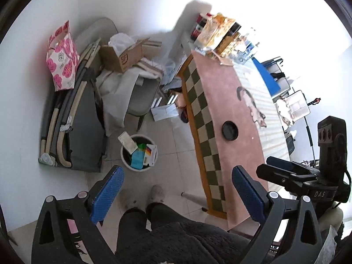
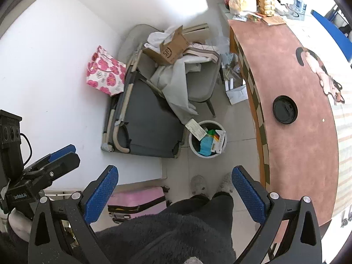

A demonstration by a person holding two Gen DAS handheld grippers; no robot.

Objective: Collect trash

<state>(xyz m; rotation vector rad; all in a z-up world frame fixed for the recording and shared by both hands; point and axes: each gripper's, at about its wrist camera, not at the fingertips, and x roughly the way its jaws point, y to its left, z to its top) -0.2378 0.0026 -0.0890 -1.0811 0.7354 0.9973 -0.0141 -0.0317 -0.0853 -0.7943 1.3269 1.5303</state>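
A white round trash bin (image 1: 126,161) stands on the tiled floor beside the table; it also shows in the right wrist view (image 2: 194,146). It holds several paper boxes and cards, one white card (image 1: 127,143) leaning on its rim. A black round lid (image 1: 229,130) lies on the pink tablecloth (image 1: 222,83); it also shows in the right wrist view (image 2: 285,109). My left gripper (image 1: 177,181) is open and empty, high above the floor. My right gripper (image 2: 175,182) is open and empty, also held high. Each gripper shows at the edge of the other's view.
A folded grey cot (image 2: 143,118), a flowered pink bag (image 2: 105,74), a cardboard box (image 2: 170,49) on a cluttered chair (image 2: 203,85) and a pink case (image 2: 137,201) crowd the floor. Snack bags and bottles (image 1: 216,34) stand at the table's far end. The person's legs are below.
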